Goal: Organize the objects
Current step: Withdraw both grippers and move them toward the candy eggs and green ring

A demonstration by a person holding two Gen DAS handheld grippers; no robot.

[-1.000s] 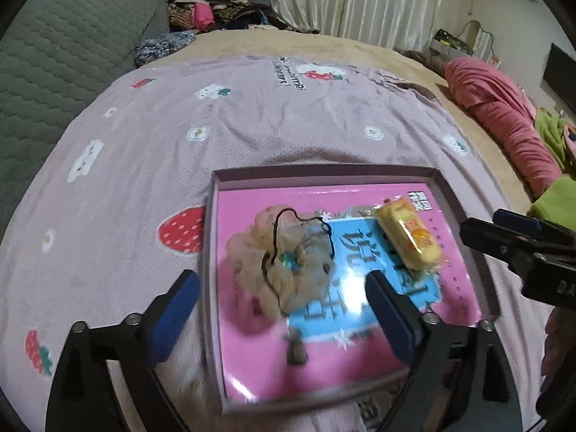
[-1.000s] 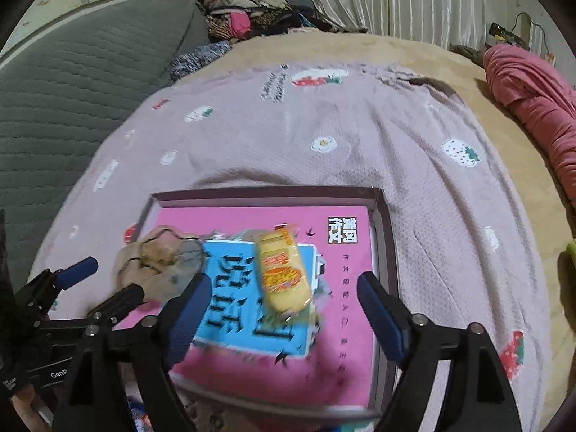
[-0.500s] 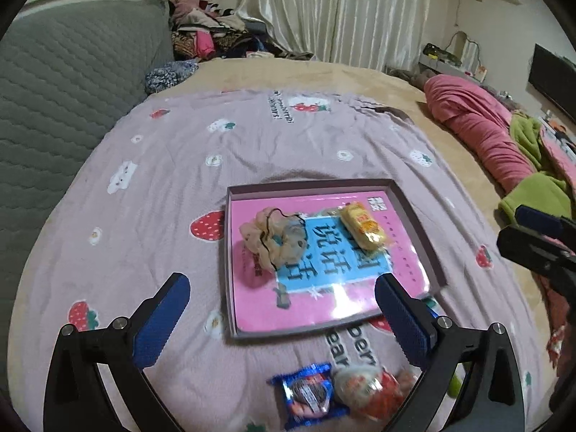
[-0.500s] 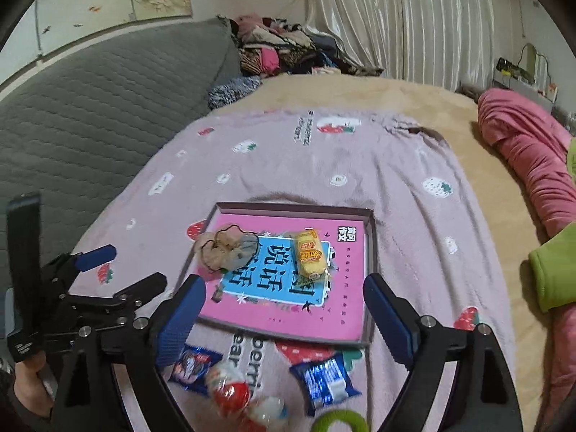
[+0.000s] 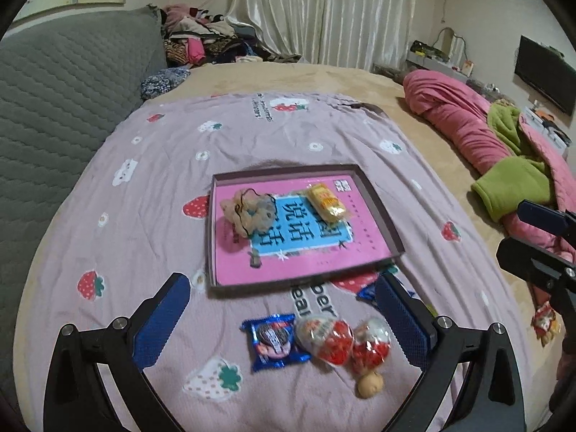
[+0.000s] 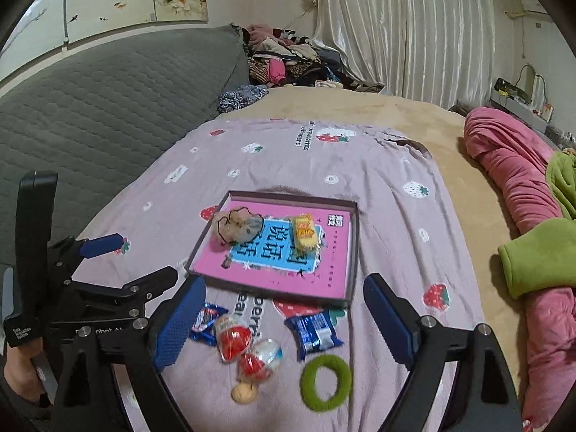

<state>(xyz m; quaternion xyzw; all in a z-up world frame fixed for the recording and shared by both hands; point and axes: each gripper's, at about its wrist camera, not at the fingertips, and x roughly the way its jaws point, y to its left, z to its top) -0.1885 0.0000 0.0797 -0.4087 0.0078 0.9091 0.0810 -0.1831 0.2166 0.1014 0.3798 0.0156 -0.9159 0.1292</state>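
On the strawberry-print bedspread [image 5: 252,144] the shallow tray [image 5: 378,212] already carries a scrunchie [image 5: 248,212] and a yellow snack pack [image 5: 325,203], while two blue biscuit packets [image 6: 313,331], red-and-white egg toys [image 6: 234,334] and a green hair ring [image 6: 325,381] lie loose just in front of it. From my remote seat both the left gripper [image 5: 284,320] and right gripper [image 6: 284,316] hang released and empty, jaws having just been opening; I judge the clustered egg toys could roll or be nudged away if I pinch a touching packet, and the tray's raised rim stands in the way of sliding anything in
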